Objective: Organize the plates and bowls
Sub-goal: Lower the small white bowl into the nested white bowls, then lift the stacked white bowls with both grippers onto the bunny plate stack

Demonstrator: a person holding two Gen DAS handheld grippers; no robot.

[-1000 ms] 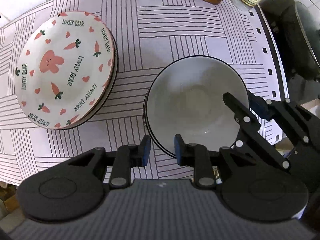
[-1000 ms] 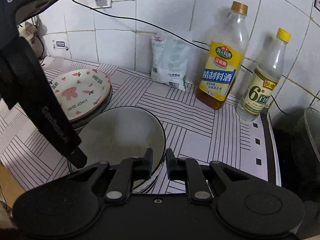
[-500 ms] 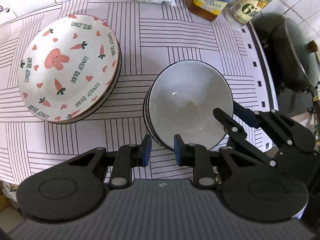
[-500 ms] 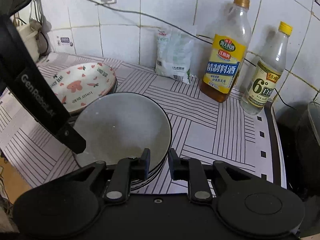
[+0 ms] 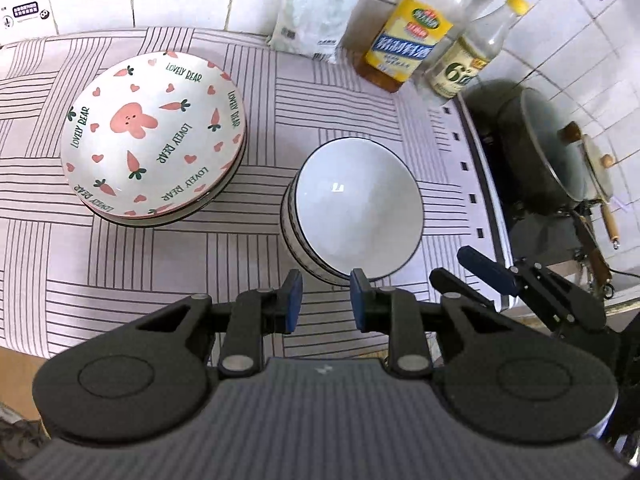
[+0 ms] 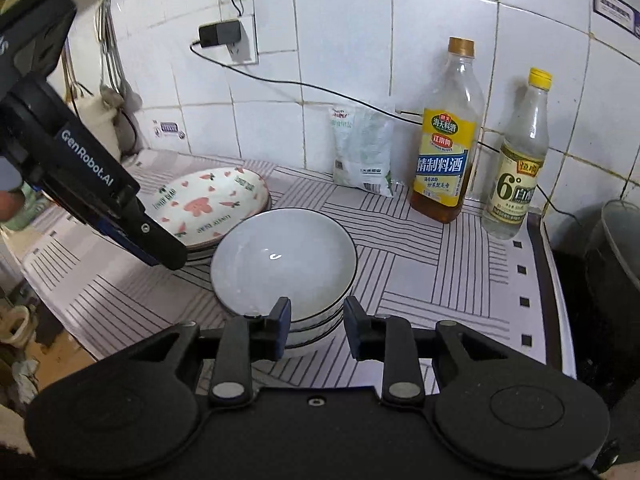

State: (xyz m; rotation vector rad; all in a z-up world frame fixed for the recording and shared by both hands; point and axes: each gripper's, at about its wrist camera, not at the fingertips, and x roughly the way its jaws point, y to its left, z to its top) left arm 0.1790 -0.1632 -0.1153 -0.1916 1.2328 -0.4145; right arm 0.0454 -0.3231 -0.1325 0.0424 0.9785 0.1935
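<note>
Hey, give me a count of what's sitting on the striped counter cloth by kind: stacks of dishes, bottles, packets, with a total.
Stacks of dishes: 2, the carrot-print plates and the white bowls
Bottles: 2, the cooking wine bottle and the vinegar bottle
Packets: 1, the white packet against the tiles
Total: 5
How many dishes are in each stack is not clear.

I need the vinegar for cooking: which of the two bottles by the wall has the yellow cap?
The smaller clear bottle with the "6°" label, nearest the stove; the taller cooking-wine bottle has a gold-brown cap.
</note>
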